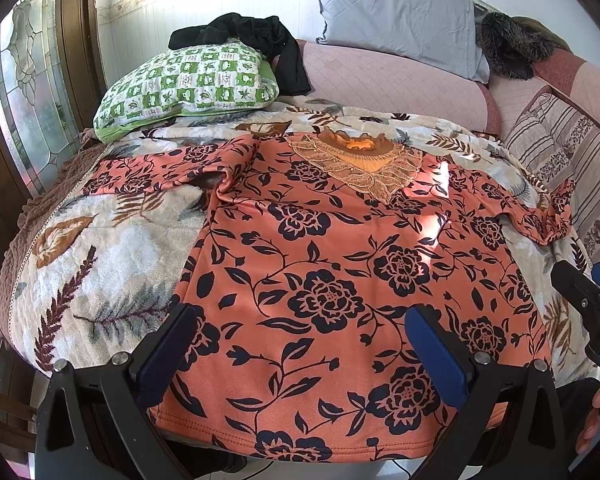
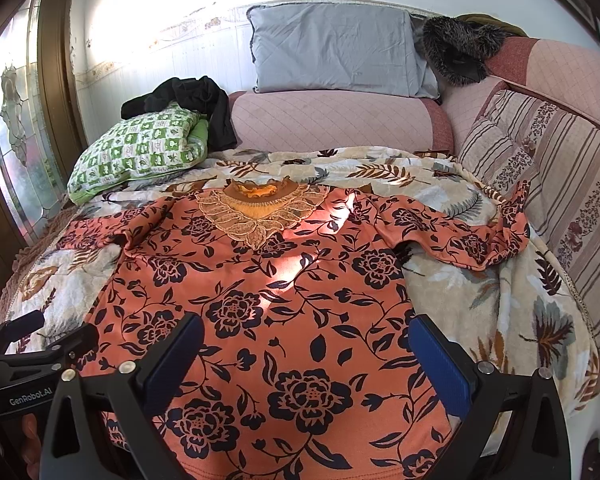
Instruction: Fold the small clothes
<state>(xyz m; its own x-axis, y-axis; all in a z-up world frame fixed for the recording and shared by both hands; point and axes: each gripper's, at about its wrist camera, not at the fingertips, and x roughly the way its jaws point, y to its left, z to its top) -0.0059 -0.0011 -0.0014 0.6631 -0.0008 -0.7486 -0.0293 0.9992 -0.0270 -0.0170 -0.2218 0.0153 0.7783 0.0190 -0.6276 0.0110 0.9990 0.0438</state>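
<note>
An orange top with dark blue flowers [image 1: 320, 272] [image 2: 268, 300] lies flat and face up on a leaf-patterned blanket [image 1: 100, 264] [image 2: 500, 300], lace collar [image 1: 360, 164] [image 2: 256, 212] at the far end and both sleeves spread out. My left gripper [image 1: 300, 336] hovers open above the hem at the near edge, nothing between its blue pads. My right gripper [image 2: 304, 344] is also open, over the lower right half of the top. The right gripper shows at the right edge of the left wrist view [image 1: 592, 300]; the left one shows at the left edge of the right wrist view [image 2: 28, 344].
A green checked pillow [image 1: 188, 84] [image 2: 140, 148] with a black garment [image 1: 256, 40] [image 2: 192, 100] on it lies at the far left. A grey pillow [image 1: 400, 16] [image 2: 340, 48] leans on the pink sofa back [image 1: 392, 80]. A striped cushion [image 2: 540, 176] is at right, a glass door [image 1: 24, 92] at left.
</note>
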